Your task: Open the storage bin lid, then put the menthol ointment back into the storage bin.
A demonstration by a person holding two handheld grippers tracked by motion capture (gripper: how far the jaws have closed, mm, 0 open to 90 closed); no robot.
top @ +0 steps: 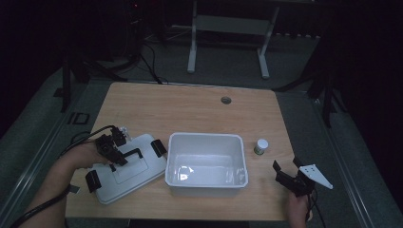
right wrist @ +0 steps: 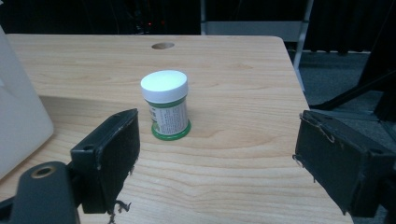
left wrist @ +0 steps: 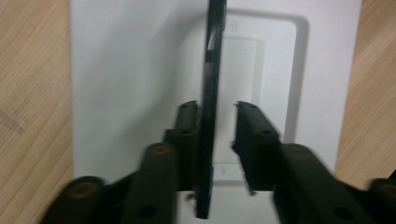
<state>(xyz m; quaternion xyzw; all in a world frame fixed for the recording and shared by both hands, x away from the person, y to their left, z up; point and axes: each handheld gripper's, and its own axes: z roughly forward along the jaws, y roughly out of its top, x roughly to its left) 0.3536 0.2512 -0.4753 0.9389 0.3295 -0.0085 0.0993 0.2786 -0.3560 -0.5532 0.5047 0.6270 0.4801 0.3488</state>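
The white bin (top: 207,164) at table centre sits uncovered, its lid (top: 128,168) flat at 9 o'clock with the left gripper (left wrist: 212,140) straddling, not yet clamping, its black handle (left wrist: 212,84), while the right gripper (right wrist: 215,158) gapes, empty, toward the small jar (right wrist: 166,105) at 3 o'clock, so covering remains.

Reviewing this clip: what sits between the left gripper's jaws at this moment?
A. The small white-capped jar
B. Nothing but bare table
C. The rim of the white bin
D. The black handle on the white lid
D: in the left gripper view, the black handle of the white lid runs between the jaws of the left gripper, which are not yet closed on it.
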